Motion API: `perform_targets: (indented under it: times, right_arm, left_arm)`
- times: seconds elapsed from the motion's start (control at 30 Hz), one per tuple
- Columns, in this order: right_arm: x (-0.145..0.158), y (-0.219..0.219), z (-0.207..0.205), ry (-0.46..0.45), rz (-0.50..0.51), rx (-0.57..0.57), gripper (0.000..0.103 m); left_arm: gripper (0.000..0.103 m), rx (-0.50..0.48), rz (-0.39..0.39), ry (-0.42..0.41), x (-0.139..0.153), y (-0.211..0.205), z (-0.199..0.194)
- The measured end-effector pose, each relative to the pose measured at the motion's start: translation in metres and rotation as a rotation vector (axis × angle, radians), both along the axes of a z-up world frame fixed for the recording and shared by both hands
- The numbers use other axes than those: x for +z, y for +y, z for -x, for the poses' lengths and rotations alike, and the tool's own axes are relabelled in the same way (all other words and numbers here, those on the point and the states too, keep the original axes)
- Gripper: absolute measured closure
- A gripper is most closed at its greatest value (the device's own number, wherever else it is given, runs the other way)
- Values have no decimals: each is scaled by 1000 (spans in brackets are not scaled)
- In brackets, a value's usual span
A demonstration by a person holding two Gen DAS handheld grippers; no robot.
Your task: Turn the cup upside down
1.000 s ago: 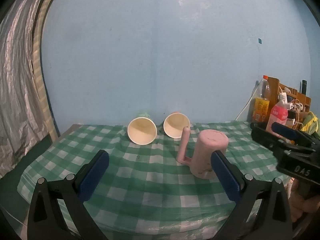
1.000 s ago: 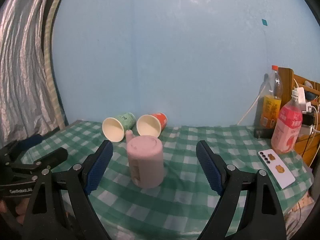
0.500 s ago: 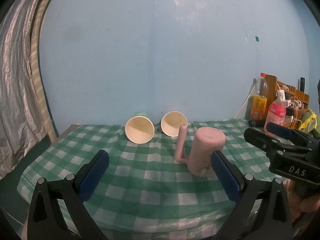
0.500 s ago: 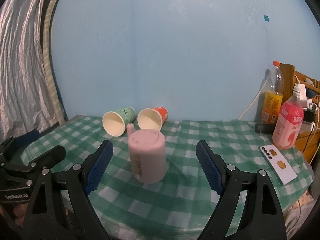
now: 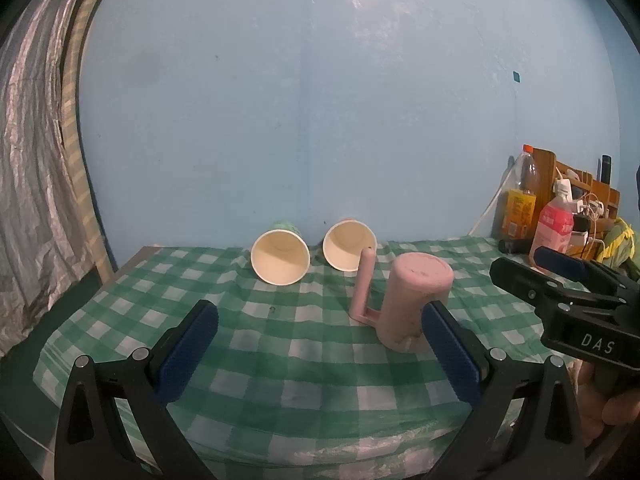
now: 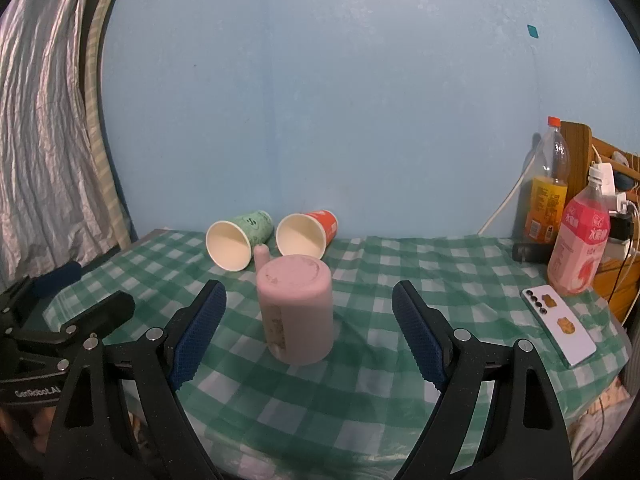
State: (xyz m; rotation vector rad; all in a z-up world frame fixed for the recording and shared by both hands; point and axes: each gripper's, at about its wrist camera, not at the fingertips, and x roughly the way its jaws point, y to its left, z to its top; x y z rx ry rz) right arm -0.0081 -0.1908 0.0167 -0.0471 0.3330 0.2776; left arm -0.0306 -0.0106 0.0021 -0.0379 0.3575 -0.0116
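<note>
A pink plastic cup with a handle stands upside down on the green checked tablecloth, base up. It also shows in the left wrist view, handle to its left. My right gripper is open and empty, the cup standing just beyond and between its blue pads. My left gripper is open and empty, left of the cup, near the table's front. The right gripper's body shows at the right of the left wrist view.
A green paper cup and an orange paper cup lie on their sides at the back. Two bottles stand at the right by a wooden rack. A white phone lies near the right edge. A silver curtain hangs left.
Both grippers have drawn back and risen slightly, so the views widen. The pink cup stays upside down in place. Both grippers stay open.
</note>
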Motion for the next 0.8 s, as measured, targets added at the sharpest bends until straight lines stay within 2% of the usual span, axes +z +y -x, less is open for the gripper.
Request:
perform_targets:
  times: [0.17,0.5,0.8]
  right_arm:
    - [0,1,0,2,2,0,19]
    - [0,2,1,1,-2,-5,19]
    - [-2,2,2,5,3,-3,19]
  left_arm:
    - [0,4,-17,29,-1,-3,-3]
    - [0,23,-41,-2,2,-6,2]
    - [0,13,-50,17,1,-6,-2]
